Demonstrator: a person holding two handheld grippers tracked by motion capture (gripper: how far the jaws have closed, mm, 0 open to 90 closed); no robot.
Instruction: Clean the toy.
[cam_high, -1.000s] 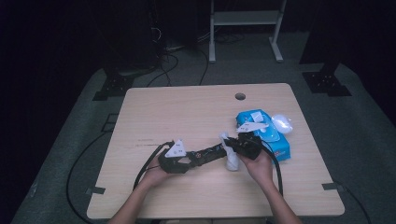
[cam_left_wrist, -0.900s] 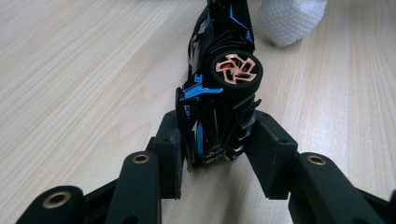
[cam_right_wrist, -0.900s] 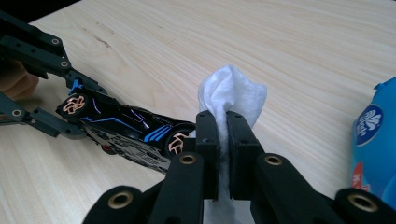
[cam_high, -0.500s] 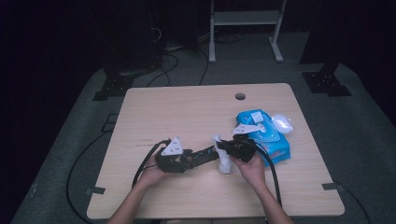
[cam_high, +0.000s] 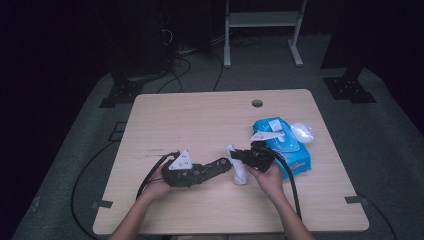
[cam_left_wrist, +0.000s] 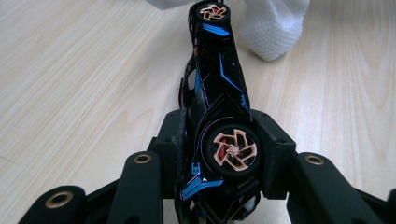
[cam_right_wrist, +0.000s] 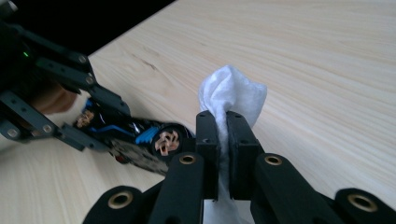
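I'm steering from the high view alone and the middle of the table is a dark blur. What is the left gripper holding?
Observer: A black toy car with blue trim, clamped on its side between the left gripper pads.
Operator: And the white lump by the right hand?
Observer: A wet wipe, pinched in the right gripper, bunched above the pads.
Operator: Does the wipe touch the car?
Observer: Not in the right gripper view; bare table shows between them.

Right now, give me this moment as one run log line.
left gripper: shut on toy car | right gripper: shut on white wipe | wipe pack: on table, right side
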